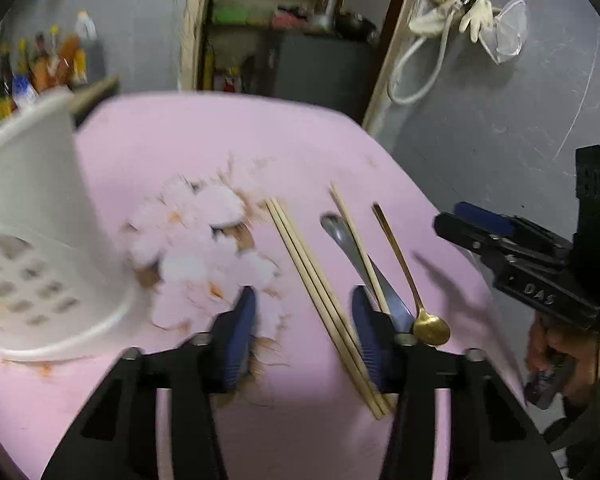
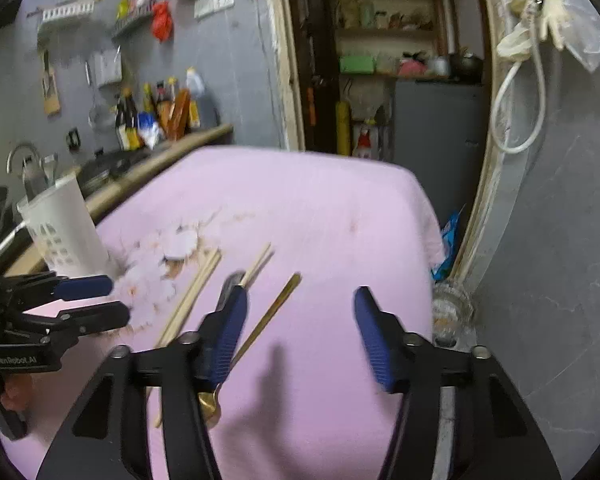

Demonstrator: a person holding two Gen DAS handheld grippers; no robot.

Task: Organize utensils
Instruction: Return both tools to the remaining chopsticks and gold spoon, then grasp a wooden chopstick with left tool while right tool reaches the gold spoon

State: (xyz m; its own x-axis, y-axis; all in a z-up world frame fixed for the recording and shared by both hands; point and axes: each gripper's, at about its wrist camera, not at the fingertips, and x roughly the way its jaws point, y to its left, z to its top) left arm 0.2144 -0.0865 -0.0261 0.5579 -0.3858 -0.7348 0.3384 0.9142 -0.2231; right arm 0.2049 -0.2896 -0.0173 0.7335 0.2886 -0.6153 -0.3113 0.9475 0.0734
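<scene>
On the pink tablecloth [image 1: 260,140] lie a pair of wooden chopsticks [image 1: 320,292], a single chopstick [image 1: 354,240], a steel spoon [image 1: 352,248] and a gold spoon [image 1: 408,276]. A white perforated utensil holder [image 1: 32,248] stands at the left. My left gripper [image 1: 304,328] is open and empty, its jaws low over the chopstick pair. My right gripper [image 2: 298,332] is open and empty, hovering right of the gold spoon [image 2: 268,316]. The holder [image 2: 62,228] and chopsticks [image 2: 192,296] also show in the right wrist view.
The cloth has a pale flower print [image 1: 204,252] with orange marks. A counter with sauce bottles [image 2: 156,112] runs along the left wall. A doorway with shelves [image 2: 384,60] is behind the table. A glass jar [image 2: 450,308] sits off the table's right edge.
</scene>
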